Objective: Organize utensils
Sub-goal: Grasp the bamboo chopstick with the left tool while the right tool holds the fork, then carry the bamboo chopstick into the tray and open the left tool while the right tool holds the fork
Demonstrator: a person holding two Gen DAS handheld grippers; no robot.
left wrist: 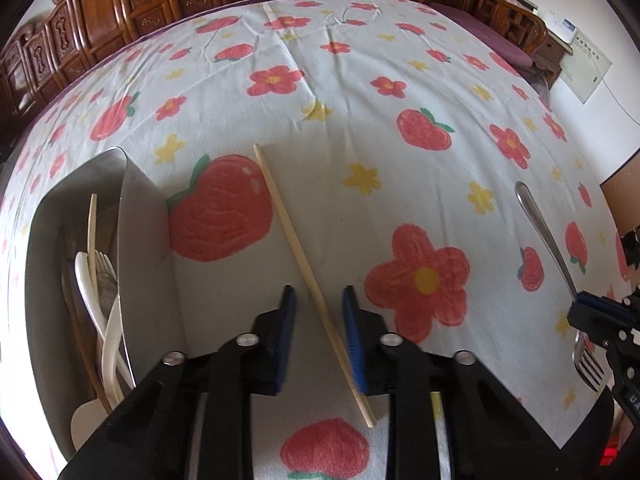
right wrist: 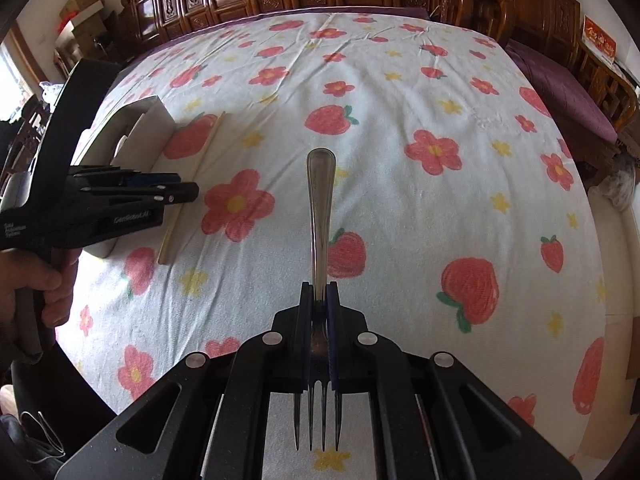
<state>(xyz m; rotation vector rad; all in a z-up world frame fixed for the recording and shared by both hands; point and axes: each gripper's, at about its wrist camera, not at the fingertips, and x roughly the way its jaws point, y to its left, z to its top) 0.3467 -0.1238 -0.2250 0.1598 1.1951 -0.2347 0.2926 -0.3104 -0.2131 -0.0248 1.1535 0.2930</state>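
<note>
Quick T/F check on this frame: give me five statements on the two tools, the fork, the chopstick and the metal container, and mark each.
1. The right tool is shut on the fork. True.
2. The fork's tines point away from the right wrist camera. False: the tines point back toward the camera, and the handle points away.
3. The loose chopstick lies on the cloth between the left tool's pads. True.
4. The metal container is empty. False: it holds a chopstick, white utensils and others.
5. The chopstick lies to the left of the container in the left wrist view. False: it lies to its right.
</note>
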